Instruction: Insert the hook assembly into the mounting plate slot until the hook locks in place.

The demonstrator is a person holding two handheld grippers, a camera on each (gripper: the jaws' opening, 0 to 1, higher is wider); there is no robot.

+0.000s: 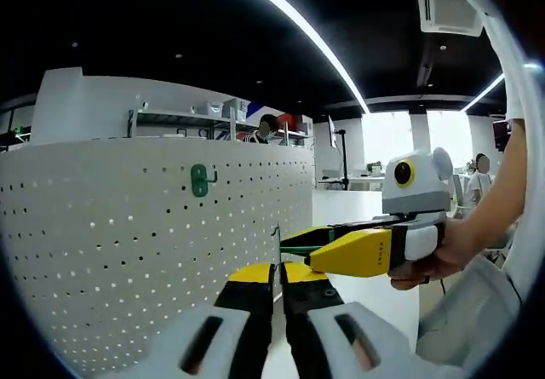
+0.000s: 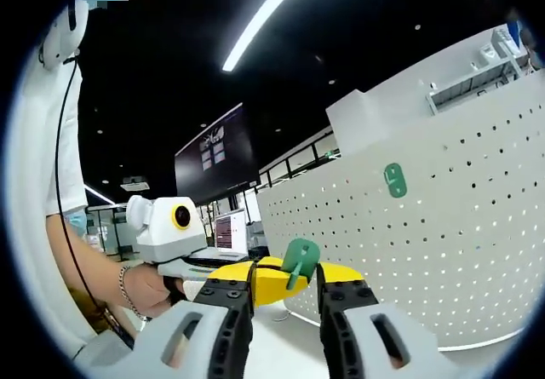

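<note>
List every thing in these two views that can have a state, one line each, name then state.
Green plastic hook on the white pegboard panel: mounted, untouched.
Second green plastic hook: off the pegboard, between the right gripper's jaws.
White perforated pegboard panel: upright, one hook mounted.
Left gripper: jaws near together; hold unclear.
Right gripper: shut on the second hook.
Ceiling light strip: lit.
</note>
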